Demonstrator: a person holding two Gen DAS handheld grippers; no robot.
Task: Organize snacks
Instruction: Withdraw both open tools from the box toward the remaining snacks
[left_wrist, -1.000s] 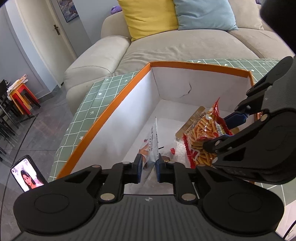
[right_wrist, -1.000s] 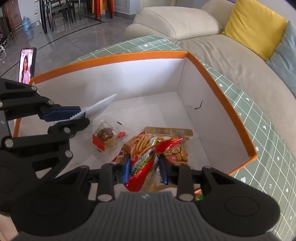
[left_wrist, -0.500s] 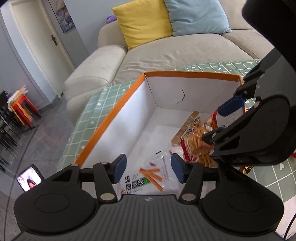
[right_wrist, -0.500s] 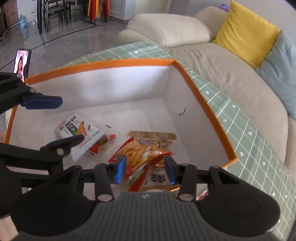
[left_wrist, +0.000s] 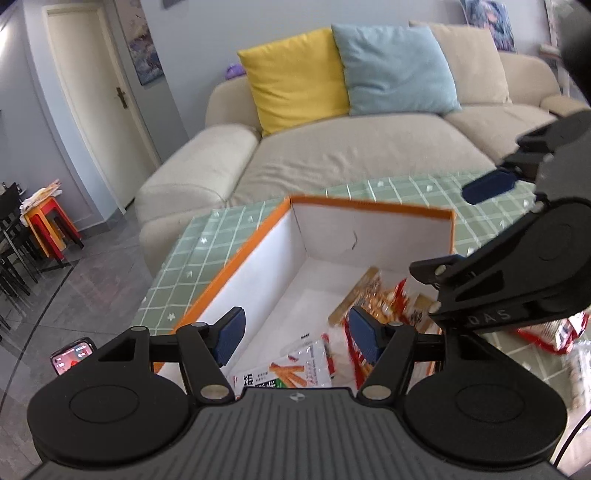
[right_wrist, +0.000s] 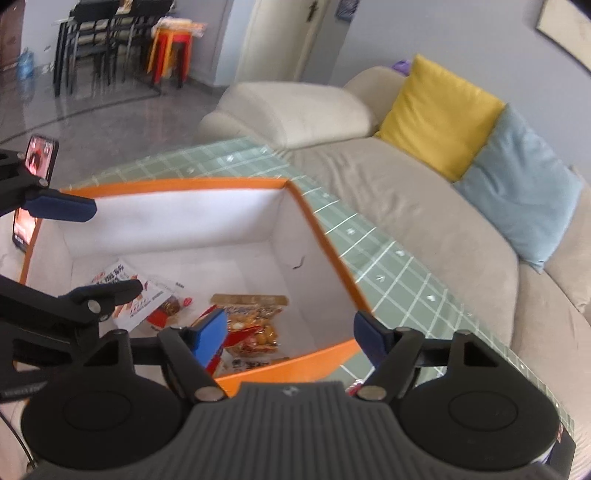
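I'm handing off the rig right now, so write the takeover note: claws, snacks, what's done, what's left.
Left claw: open, empty, above the near end of the orange box.
Right claw: open, empty, over the box's near corner.
In the box: white snack packet, red snack bag.
Left: more packets lie on the green tablecloth beside the box; collect those next.

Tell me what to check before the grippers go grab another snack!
1. Left gripper open, nothing in it: ok.
2. Right gripper open, nothing in it: ok.
3. White snack pack lying inside the orange box: ok.
4. Red snack bag lying inside the box: ok.
5. More snacks on the green tablecloth beside the box: ok, a red bag shows there.
6. Grippers apart from each other: cannot tell.
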